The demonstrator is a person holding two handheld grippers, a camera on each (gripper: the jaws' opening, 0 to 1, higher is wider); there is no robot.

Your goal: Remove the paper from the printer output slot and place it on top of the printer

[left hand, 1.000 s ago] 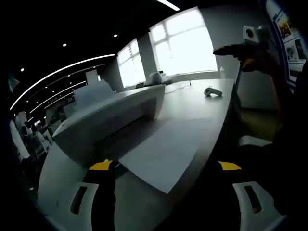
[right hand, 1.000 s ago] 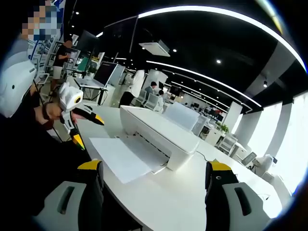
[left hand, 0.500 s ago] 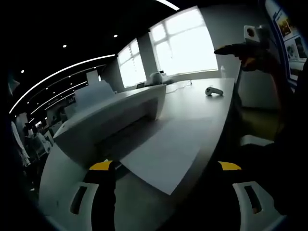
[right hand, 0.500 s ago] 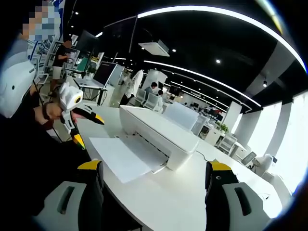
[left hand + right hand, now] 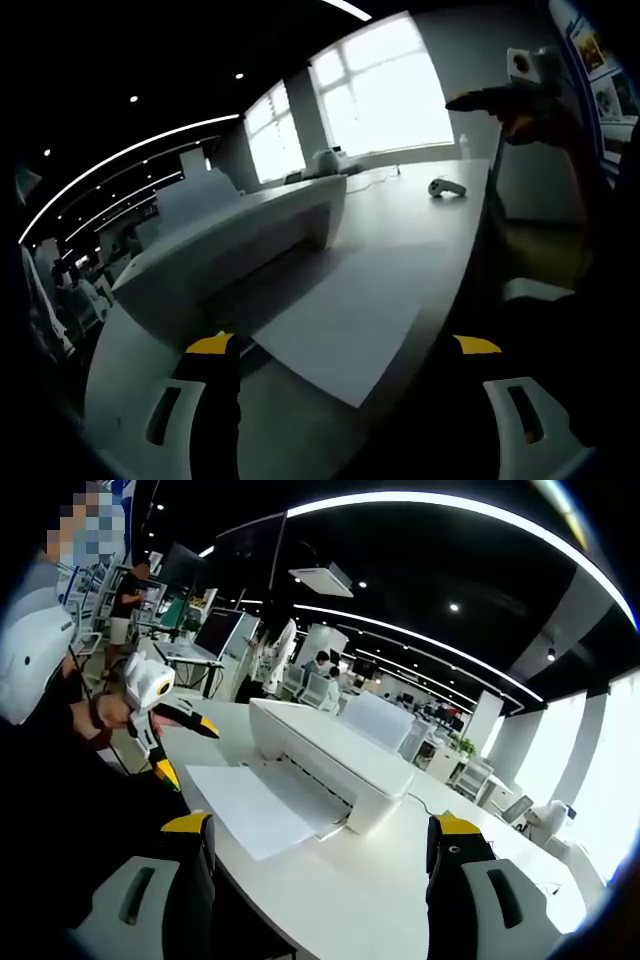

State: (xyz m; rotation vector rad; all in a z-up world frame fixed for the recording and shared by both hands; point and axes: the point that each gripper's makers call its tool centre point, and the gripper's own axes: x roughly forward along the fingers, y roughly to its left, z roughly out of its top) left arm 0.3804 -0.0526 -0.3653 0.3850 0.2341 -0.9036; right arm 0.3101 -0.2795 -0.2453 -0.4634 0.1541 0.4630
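Observation:
A white printer [image 5: 325, 752] stands on the white table [image 5: 400, 880], seen in grey light in the left gripper view as printer [image 5: 225, 245]. A white sheet of paper [image 5: 250, 805] sticks out of its output slot and lies on the tray and table, paper [image 5: 345, 315]. My left gripper [image 5: 345, 400] is open, a short way in front of the sheet's near corner. My right gripper [image 5: 315, 875] is open too, back from the table's edge. The left gripper [image 5: 165, 735] also appears at the left of the right gripper view, and the right gripper [image 5: 510, 95] at the upper right of the left gripper view.
A small white handheld object [image 5: 443, 188] lies on the far part of the table, with a cable [image 5: 375, 178] near it. Bright windows [image 5: 385, 90] stand behind. Desks, chairs and a standing person [image 5: 125, 605] fill the office beyond the printer.
The left gripper view has drifted slightly; the paper and the printer stay put. A person walks past in the background of the right gripper view. Both grippers stay open.

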